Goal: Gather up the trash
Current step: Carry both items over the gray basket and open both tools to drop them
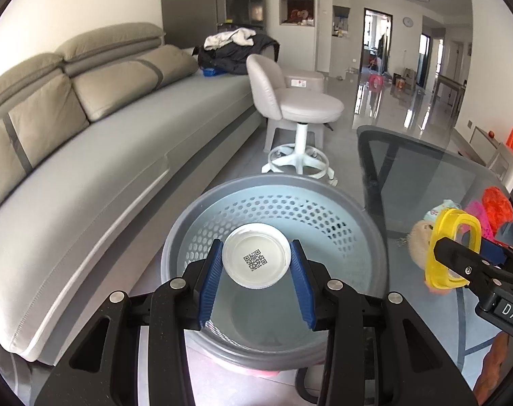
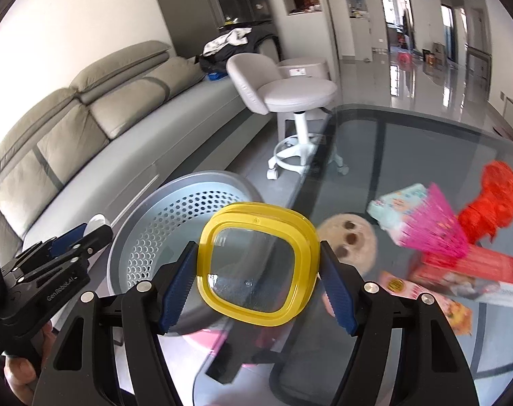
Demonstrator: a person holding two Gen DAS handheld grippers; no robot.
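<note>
My left gripper (image 1: 256, 258) is shut on a white round cap with a QR code (image 1: 256, 257), held above the open grey perforated bin (image 1: 368, 223). My right gripper (image 2: 258, 262) is shut on a yellow-rimmed clear square lid (image 2: 256, 264), held over the glass table's edge just right of the bin (image 2: 188, 186). In the left wrist view the right gripper (image 1: 459, 253) with the yellow lid (image 1: 452, 247) shows at the right. In the right wrist view the left gripper (image 2: 90, 230) shows at the left, a hand below it.
A glass table (image 2: 408, 142) carries a pink fan-shaped wrapper (image 2: 432, 230), a red crumpled bag (image 2: 493, 199), a red box (image 2: 476, 277), a round cookie-like piece (image 2: 351, 240) and a packet. A grey sofa (image 1: 104, 135) runs along the left. A white swivel stool (image 1: 300, 108) stands behind the bin.
</note>
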